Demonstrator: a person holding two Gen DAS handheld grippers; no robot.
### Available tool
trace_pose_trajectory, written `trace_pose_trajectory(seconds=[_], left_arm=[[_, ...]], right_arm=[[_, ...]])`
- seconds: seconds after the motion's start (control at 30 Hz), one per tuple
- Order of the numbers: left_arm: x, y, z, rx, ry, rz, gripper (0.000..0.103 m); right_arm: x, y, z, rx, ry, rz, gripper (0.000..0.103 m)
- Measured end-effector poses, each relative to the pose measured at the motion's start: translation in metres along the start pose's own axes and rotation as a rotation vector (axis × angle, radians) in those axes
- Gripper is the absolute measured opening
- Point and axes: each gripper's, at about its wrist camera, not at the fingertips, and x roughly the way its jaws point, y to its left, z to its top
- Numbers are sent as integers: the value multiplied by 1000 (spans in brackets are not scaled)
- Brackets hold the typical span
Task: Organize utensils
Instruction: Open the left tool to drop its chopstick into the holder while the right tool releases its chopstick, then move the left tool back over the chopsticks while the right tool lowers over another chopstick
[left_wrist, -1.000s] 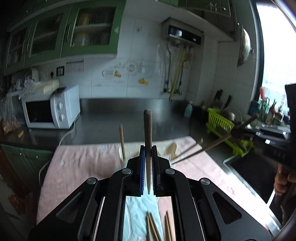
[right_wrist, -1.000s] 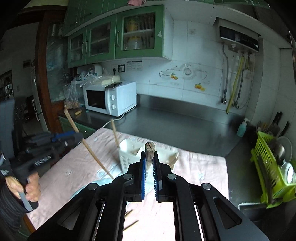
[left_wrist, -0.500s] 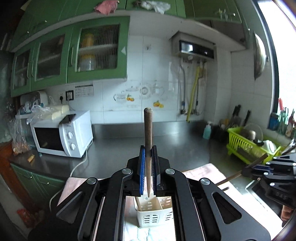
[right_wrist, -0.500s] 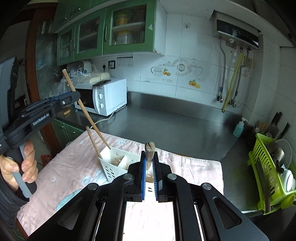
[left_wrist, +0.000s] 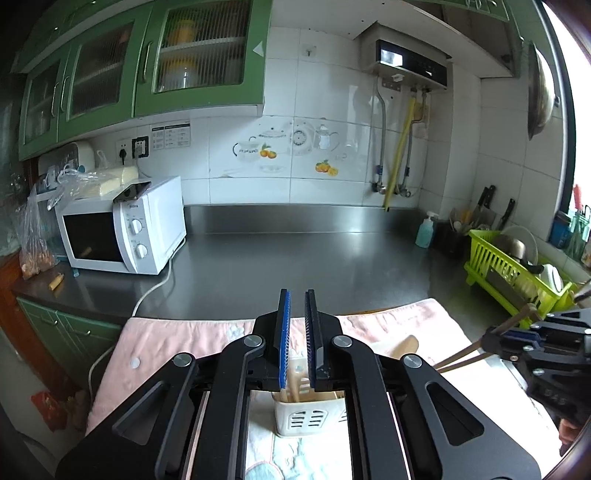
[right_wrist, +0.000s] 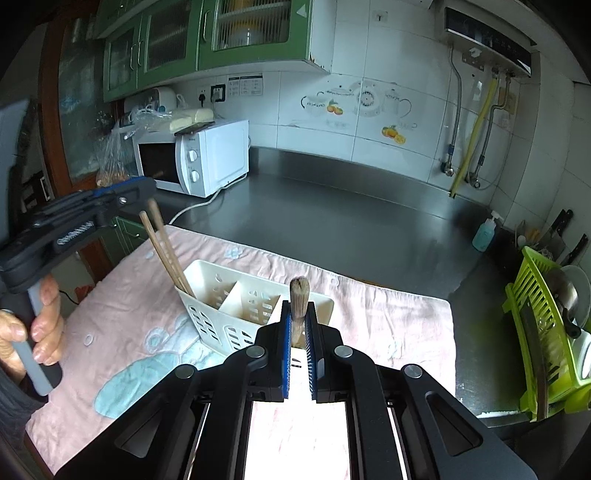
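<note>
Left tool (left_wrist: 297, 306) barely parted, empty, above chopsticks (right_wrist: 164, 247) stood in caddy (right_wrist: 236, 267); another pair (right_wrist: 299, 291) pinched by right tool (right_wrist: 298, 314), likely for same caddy.

Left wrist view low over the white caddy (left_wrist: 306, 413), facing the tiled wall, right wrist view angled down from its right, both sharing microwave (right_wrist: 199, 162) and worktop (left_wrist: 295, 258)

Two chopsticks (right_wrist: 168, 251) in one white utensil caddy (right_wrist: 236, 295); one more chopstick (right_wrist: 299, 306) in gripper; one microwave (right_wrist: 199, 158); one green dish rack (right_wrist: 546, 332); one soap bottle (right_wrist: 485, 232).
</note>
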Motion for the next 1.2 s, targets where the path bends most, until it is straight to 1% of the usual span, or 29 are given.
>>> trace_pose_trajectory(seconds=[0.13,0.17,0.2,0.23,0.37,0.47,0.53,0.6,0.77,0.83,0.87,0.9,1.0,1.07,1.2], left_arm=[[-10,1,-3,1,2,-1,11],[-13,1,-4,2,0,1,13],[-18,2,-5,4,-3,-1,13],[-23,3,-6,5,-4,-1,13],[-45,4,-10,7,-6,5,13],[-66,5,-18,16,-4,15,13],[-83,6,-27,17,1,27,21],[-100,9,-37,14,-2,33,35],[-140,14,-70,25,5,56,37],[-153,17,-82,24,7,60,39],[-160,18,-89,24,5,67,48],[-165,19,-95,24,2,76,53],[-181,20,-115,36,-5,93,54],[-189,22,-127,39,-6,107,60],[-201,21,-148,65,-3,119,61]], right_arm=[[2,-1,0,11,-1,-5,9],[1,-1,0,15,-6,-8,12],[-1,-1,0,19,-12,-11,19],[-4,-2,-1,24,-17,-13,20],[-24,0,-5,24,-48,-21,20],[-45,6,-14,22,-73,-19,24],[-58,12,-24,21,-85,-16,25],[-70,20,-38,18,-92,-10,25],[-89,42,-87,45,-76,51,25],[-92,52,-107,57,-65,67,25],[-92,58,-120,67,-51,82,25],[-92,64,-130,77,-38,99,25],[-86,82,-165,95,8,119,25],[-80,93,-186,111,47,134,25],[-67,109,-223,163,118,158,25]])
